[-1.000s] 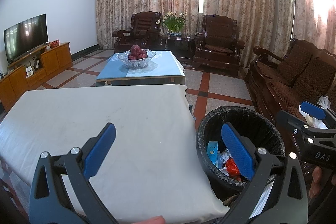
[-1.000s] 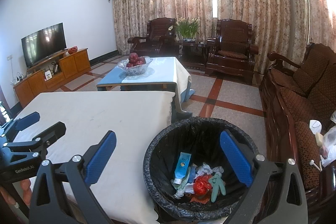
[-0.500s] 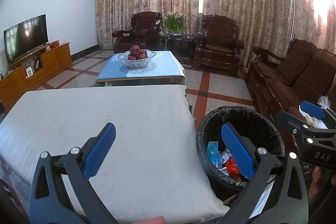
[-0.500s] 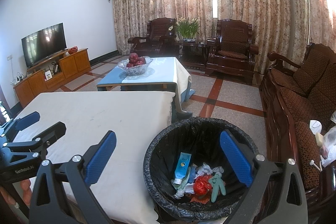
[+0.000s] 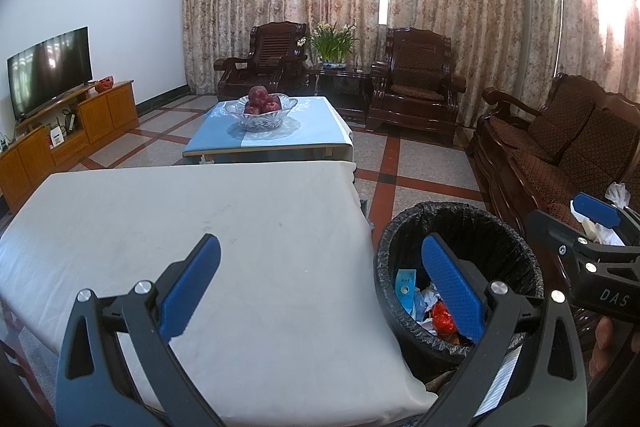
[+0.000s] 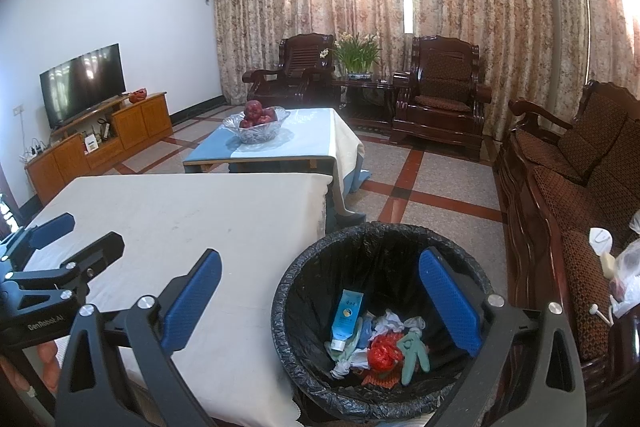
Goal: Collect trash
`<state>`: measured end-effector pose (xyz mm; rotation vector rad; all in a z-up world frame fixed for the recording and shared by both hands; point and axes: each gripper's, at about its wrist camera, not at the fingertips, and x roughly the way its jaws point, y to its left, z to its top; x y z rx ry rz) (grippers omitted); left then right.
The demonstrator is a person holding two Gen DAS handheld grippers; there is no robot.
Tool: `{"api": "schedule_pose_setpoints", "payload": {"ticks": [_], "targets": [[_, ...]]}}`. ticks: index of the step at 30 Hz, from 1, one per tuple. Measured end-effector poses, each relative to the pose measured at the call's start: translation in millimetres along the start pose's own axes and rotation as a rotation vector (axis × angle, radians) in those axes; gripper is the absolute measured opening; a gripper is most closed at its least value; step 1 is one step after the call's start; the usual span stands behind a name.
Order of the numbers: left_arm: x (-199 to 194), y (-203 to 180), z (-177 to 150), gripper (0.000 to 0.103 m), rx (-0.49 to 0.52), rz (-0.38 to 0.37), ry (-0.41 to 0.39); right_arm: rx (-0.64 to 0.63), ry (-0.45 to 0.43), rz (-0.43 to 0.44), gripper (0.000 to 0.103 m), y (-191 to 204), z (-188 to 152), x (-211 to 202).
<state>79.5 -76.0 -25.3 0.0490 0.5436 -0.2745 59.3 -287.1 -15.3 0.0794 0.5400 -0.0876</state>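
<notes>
A black-lined trash bin [image 6: 320, 267] stands on the floor right of the white-clothed table [image 6: 180, 211]. Trash lies in it: a blue tube [image 6: 347, 313], a red wrapper [image 6: 382, 349], a green glove [image 6: 414, 349] and white crumpled paper. The bin also shows in the left wrist view [image 5: 460, 223]. My left gripper [image 5: 320, 279] is open and empty above the table's near right part. My right gripper [image 6: 320, 295] is open and empty above the bin's near left rim.
A blue-clothed low table [image 5: 272, 139] with a glass bowl of apples [image 5: 262, 107] stands beyond. A wooden sofa [image 6: 580, 187] runs along the right, with plastic bags [image 6: 624, 275] on its near seat. Armchairs, a plant and a TV cabinet [image 5: 60, 135] stand further off.
</notes>
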Motion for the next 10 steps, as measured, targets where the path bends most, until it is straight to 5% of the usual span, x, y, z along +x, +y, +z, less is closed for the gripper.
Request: {"api": "schedule_pose_setpoints", "payload": {"ticks": [10], "targets": [[-0.4,0.5,0.3,0.098,0.000,0.001,0.000,-0.001,-0.003,0.001,0.097,1.0,-0.8,1.0]]}}
